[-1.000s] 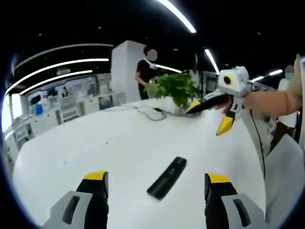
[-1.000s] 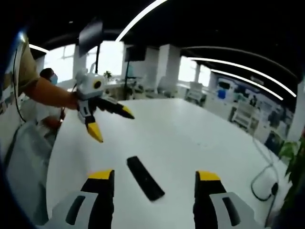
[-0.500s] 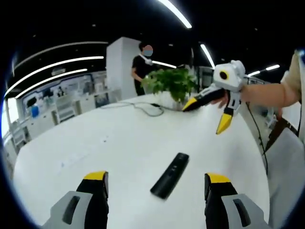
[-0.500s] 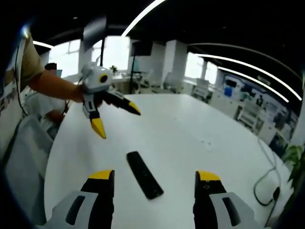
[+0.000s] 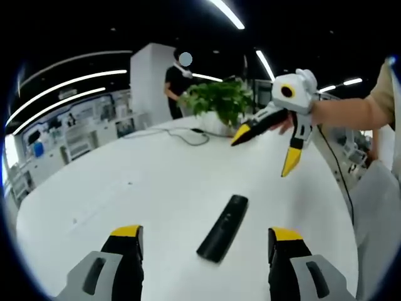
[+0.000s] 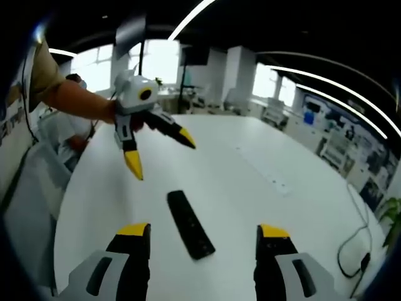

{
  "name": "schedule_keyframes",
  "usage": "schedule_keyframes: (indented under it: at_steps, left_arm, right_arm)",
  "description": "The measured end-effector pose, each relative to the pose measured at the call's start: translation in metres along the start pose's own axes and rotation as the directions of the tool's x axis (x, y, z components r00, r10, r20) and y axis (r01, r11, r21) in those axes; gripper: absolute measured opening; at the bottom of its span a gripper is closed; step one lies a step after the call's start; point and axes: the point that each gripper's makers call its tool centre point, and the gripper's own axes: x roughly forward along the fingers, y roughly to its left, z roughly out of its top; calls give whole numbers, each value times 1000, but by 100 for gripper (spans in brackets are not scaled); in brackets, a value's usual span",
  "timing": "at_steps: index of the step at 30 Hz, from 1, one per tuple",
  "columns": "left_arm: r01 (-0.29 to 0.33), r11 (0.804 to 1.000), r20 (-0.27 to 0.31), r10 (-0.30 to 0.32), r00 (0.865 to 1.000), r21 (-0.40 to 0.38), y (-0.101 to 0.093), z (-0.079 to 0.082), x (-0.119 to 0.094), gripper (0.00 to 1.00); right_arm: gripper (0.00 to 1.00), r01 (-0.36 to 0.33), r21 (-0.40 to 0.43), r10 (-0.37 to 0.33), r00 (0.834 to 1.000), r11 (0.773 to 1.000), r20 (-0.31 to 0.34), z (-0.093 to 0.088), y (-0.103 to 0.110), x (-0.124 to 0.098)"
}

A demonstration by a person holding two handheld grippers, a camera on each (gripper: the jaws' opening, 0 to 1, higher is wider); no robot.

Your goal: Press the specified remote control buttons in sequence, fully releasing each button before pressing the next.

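A black remote control [image 5: 223,227] lies alone on a broad white table [image 5: 138,194], bare tabletop open on every side of it. Above the remote, the left gripper [image 6: 160,152] and the right gripper [image 5: 266,148] hang with jaws spread, each clear of the surface. Well beyond the remote, toward the table's far edge, a potted plant [image 5: 219,103] and a looped dark cable [image 5: 188,135] stand as the nearest obstacles. A person [image 5: 175,84] stands behind the plant, off the table.
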Motion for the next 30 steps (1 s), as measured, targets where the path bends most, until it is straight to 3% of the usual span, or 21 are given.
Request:
schedule_keyframes:
  at_steps: [18,25,30]
  left_arm:
    - [89,995,-103,-83,991,52,-1,-19,22,79]
    - [126,989,-154,-114,981,72,-3,-27,32,76]
    - [139,986,-175,-121,977,89,-10,-25,34,75]
  right_arm:
    - [64,-90,-31,87,992,995,-91,-15,5,29]
    - [62,-123,-43,117,986,991,-122,-20,5,41]
    - [60,-148,-50,139,979,988,-152,-26,7,47]
